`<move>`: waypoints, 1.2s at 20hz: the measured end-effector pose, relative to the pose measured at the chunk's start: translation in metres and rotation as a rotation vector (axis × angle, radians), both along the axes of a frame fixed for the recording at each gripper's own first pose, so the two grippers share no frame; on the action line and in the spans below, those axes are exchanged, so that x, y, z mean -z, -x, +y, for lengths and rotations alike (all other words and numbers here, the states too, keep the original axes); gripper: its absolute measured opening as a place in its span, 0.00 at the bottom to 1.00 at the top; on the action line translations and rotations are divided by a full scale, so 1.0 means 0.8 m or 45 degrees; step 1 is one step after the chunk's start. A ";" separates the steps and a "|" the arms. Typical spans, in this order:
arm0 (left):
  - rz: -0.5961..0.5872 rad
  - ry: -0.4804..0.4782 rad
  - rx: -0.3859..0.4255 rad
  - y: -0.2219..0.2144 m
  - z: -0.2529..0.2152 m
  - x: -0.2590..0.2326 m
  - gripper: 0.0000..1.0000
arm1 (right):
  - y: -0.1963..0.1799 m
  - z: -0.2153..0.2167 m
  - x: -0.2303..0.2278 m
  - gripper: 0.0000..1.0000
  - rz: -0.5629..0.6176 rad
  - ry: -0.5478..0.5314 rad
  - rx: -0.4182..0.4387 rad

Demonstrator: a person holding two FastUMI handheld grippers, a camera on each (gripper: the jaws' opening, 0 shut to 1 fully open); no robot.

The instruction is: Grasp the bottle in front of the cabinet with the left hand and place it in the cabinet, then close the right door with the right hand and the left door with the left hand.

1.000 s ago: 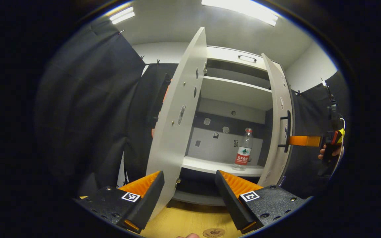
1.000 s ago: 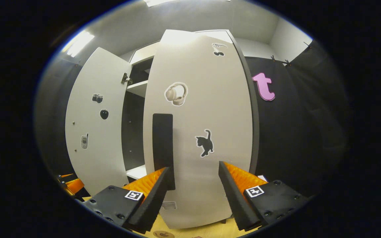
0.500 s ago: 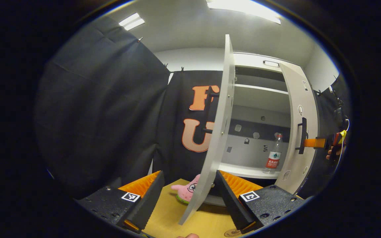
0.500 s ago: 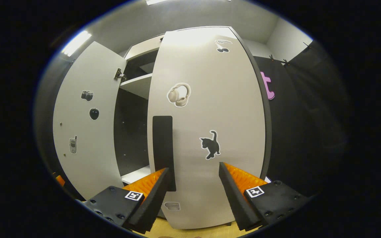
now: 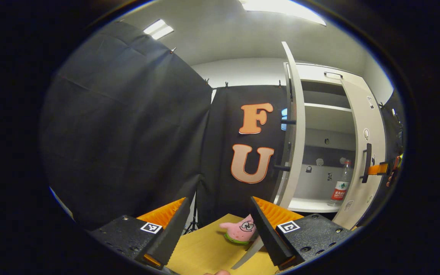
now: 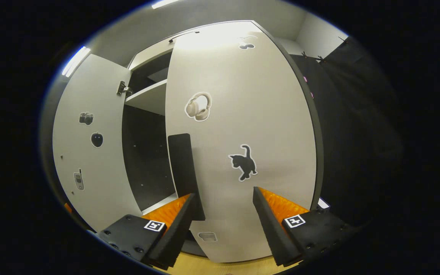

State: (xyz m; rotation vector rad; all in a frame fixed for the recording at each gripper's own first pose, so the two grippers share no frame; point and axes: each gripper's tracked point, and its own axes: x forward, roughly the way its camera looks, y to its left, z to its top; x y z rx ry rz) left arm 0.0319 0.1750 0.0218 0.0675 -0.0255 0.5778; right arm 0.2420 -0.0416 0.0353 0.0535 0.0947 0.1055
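Inside the cabinet (image 5: 321, 114) one bottle (image 5: 341, 184) stands between two open doors

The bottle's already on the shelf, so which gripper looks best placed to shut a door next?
The right gripper, probably. Its open fingers sit right up against the right door, beside the handle, with the door part-swung. The left gripper points past the left door, toward the booth wall.

The left door (image 5: 295, 126) stands edge-on, leaving the cabinet (image 5: 325, 118) mouth open beside it. A pink plush toy (image 5: 241, 229) lies on the counter (image 5: 208, 252) before that door.
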 end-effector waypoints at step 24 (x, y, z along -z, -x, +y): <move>0.007 -0.151 0.195 -0.096 -0.054 -0.066 0.89 | 0.134 -0.107 0.060 0.98 0.101 0.061 0.120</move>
